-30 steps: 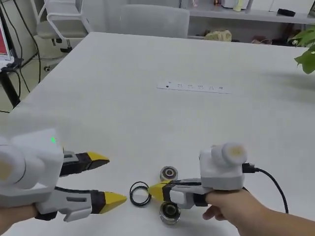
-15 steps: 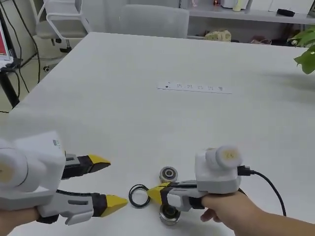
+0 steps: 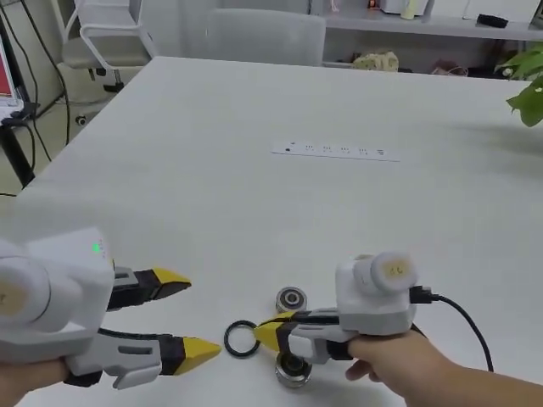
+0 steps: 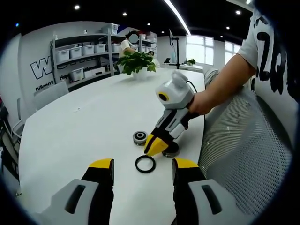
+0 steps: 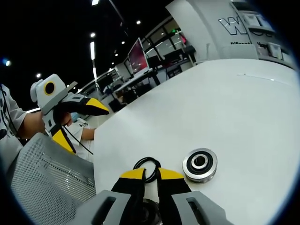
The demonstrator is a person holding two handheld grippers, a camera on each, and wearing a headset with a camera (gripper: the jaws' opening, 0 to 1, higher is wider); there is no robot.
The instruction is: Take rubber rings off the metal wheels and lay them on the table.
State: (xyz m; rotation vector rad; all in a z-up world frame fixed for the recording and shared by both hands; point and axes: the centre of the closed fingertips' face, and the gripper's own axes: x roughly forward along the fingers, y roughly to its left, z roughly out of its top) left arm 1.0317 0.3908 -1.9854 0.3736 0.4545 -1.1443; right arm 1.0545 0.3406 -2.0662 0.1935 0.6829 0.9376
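Note:
A black rubber ring (image 3: 240, 337) lies flat on the white table (image 3: 254, 195); it is also the ring (image 4: 145, 163) in the left gripper view and the ring (image 5: 147, 167) in the right gripper view. One metal wheel (image 3: 291, 298) stands just behind it. A second wheel (image 3: 293, 370) sits under my right gripper (image 3: 268, 330), whose yellow jaws are together, tip just right of the ring. My left gripper (image 3: 185, 312) stands open to the left of the ring. In its own view the left gripper (image 4: 143, 165) has the ring ahead between its jaws.
A white power strip (image 3: 333, 151) lies mid-table. A chair (image 3: 265, 34) stands at the far edge and a plant (image 3: 530, 85) at the right. The right gripper's black cable (image 3: 467, 315) trails right. A mesh chair (image 4: 243, 136) is close to the table's near edge.
The ring looked like two overlapping loops one second ago and now reads as a single flat loop. The right gripper has edged slightly left and down. The left gripper has barely moved.

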